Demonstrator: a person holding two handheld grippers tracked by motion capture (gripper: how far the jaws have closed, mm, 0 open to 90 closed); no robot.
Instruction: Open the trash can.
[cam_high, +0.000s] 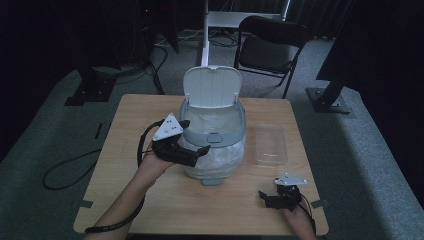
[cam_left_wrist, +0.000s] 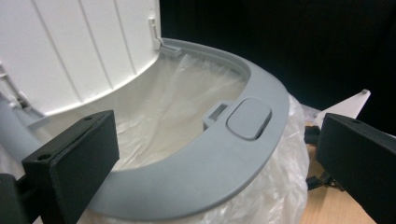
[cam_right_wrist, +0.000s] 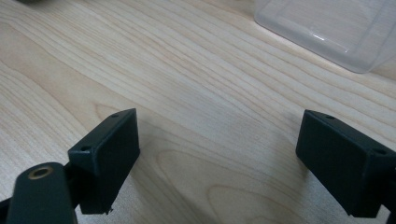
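Observation:
A small bin with a grey rim (cam_high: 218, 138) stands at the table's middle, its white lid (cam_high: 211, 86) swung up at the back. A clear plastic bag (cam_high: 216, 161) lines it and hangs over the sides. My left gripper (cam_high: 195, 137) hovers at the bin's front left with jaws wide open. In the left gripper view the grey rim (cam_left_wrist: 275, 93) with its push button (cam_left_wrist: 249, 118) passes between the jaws of my left gripper (cam_left_wrist: 217, 137), and the pads stay apart from it. My right gripper (cam_high: 263, 198) rests low near the table's front right, open and holding nothing (cam_right_wrist: 219, 135).
A clear plastic container (cam_high: 270, 144) (cam_right_wrist: 327, 23) lies on the wooden table (cam_high: 150, 115) to the right of the bin. A black chair (cam_high: 270, 47) and stand legs are on the floor beyond the far edge.

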